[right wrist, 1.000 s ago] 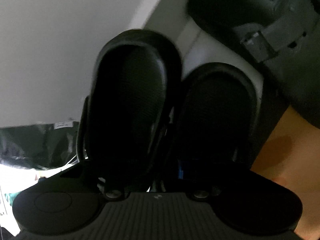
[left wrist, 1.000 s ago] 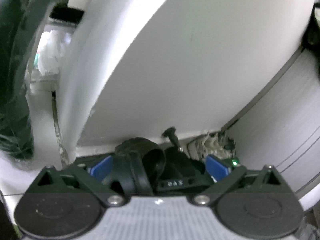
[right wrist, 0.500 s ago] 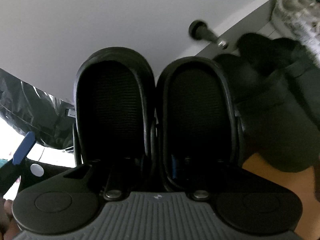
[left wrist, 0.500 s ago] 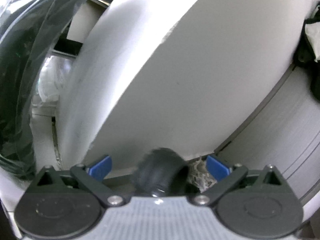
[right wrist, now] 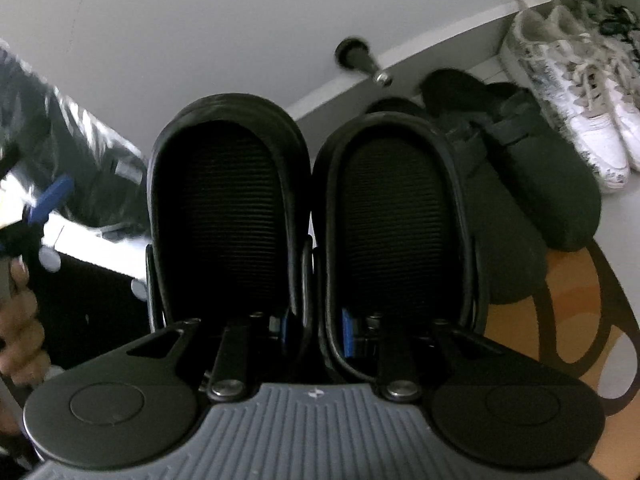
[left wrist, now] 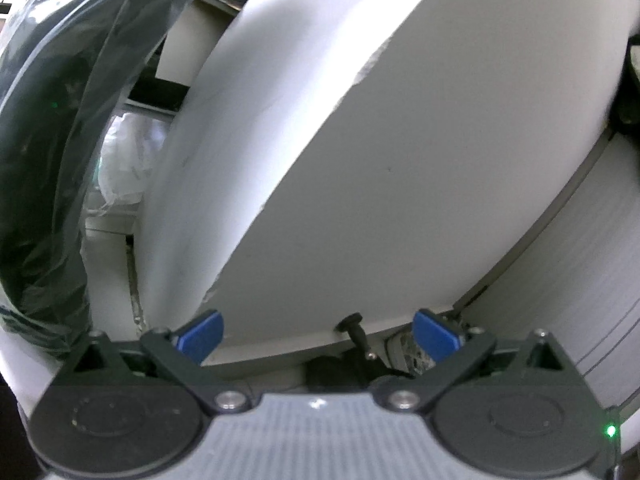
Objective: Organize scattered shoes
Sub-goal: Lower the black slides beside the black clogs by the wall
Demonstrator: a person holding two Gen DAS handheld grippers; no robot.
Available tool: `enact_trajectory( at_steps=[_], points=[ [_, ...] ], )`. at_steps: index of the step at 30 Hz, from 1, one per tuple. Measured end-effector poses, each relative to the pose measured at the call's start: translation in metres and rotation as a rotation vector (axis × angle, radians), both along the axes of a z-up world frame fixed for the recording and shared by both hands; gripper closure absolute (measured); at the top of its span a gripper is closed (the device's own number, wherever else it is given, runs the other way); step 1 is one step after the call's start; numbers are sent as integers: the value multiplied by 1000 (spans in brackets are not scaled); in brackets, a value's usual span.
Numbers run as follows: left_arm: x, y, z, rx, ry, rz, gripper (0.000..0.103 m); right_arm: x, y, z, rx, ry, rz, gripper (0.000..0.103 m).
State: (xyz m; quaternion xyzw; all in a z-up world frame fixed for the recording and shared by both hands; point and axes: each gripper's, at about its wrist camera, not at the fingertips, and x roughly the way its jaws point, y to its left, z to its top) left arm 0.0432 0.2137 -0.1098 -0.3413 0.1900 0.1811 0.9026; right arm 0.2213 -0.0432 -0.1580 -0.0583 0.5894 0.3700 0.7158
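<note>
Black slippers [right wrist: 308, 216], 2 side by side, soles facing the camera, hang from the right gripper [right wrist: 314, 332], whose blue pads pinch their adjoining edges. Beyond them, dark clogs [right wrist: 532, 168] and white sneakers [right wrist: 576, 92] lie along the wall. Left gripper [left wrist: 318, 330]: spread apart, empty.

Two slippers [right wrist: 304, 224] side by side before the wall [right wrist: 200, 20] — doorstop [right wrist: 360, 60] behind them, clogs [right wrist: 532, 168] to the right, sneakers [right wrist: 568, 80] farther right along the floor [right wrist: 616, 216].
</note>
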Motion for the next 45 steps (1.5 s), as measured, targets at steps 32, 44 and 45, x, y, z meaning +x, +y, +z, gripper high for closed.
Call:
enact_trajectory(
  at_steps=[32, 44, 45],
  points=[
    [15, 6, -37, -77, 173, -12, 1, -2, 136, -63, -75, -144, 331, 76],
    [23, 10, -50, -116, 226, -20, 1, -7, 158, -61, -173, -180, 535, 74],
    [23, 10, -50, -115, 223, -21, 1, -7, 157, -60, -172, -180, 531, 74]
  ],
)
